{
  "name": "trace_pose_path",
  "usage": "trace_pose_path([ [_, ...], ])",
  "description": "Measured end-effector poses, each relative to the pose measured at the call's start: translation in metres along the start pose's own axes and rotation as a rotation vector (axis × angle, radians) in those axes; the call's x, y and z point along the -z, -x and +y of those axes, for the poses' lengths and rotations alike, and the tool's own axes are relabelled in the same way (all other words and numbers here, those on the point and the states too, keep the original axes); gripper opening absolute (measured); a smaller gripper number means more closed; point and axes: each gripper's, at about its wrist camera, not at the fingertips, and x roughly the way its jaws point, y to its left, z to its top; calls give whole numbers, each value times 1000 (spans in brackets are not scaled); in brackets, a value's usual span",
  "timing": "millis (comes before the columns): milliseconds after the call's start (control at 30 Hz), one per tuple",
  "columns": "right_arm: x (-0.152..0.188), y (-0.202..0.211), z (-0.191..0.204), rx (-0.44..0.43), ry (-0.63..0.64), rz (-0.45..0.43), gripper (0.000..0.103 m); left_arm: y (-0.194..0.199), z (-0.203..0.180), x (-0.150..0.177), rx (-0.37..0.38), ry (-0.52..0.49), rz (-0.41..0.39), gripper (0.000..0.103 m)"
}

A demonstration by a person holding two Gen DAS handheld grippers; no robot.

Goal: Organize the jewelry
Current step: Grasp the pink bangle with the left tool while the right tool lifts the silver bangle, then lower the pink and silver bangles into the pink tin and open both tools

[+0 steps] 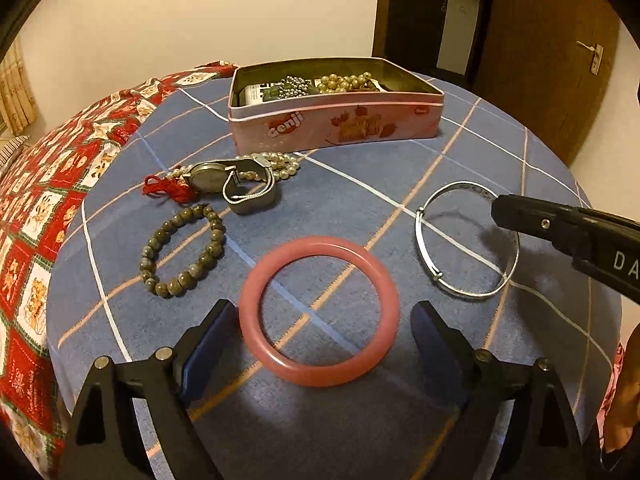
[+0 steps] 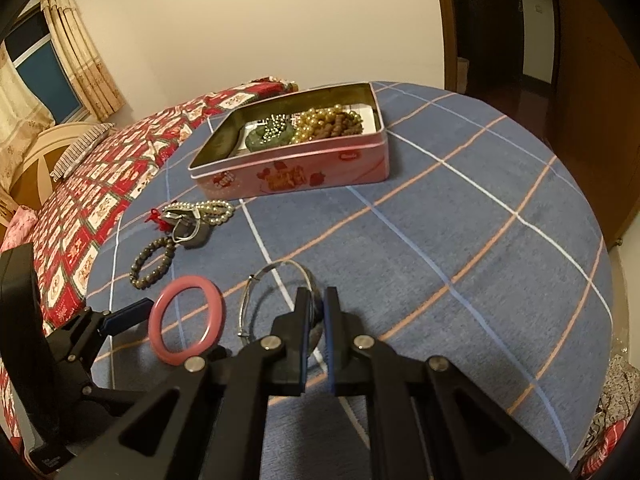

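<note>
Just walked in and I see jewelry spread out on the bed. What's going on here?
A person with a gripper in each hand is tidying jewelry into the pink tin, which already holds bead strands. The right gripper is shut on the silver bangle. The left gripper is open, its fingers either side of the pink bangle. A brown bead bracelet, a watch and a pearl strand lie on the blue checked cloth.
</note>
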Motion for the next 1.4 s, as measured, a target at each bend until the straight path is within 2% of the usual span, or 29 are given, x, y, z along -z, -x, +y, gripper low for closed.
trace_pose_path([
  [133,-1,4,-2,-8,-9,-14,10,3,4,1,9,10,-22,80],
  [267,-4,14,-2,-17,-8,-50,10,13,12,4,39,79,-68,80],
  [433,-10,18,-2,-14,-17,-74,10,40,17,-3,28,86,-172,80],
  [667,-28,29,-2,-39,-28,-119,10,71,29,-25,18,131,-291,80],
  [867,-61,34,-7,-77,-67,-168,10,81,38,-58,5,153,-384,80],
  [1167,-113,26,-12,-93,-114,-260,10,59,47,-113,10,195,-437,80],
  [1300,-132,8,-18,-92,-147,-268,10,40,46,-135,-3,195,-442,80],
  [1400,-138,-11,-26,-81,-181,-253,10,16,43,-149,-18,183,-417,80],
])
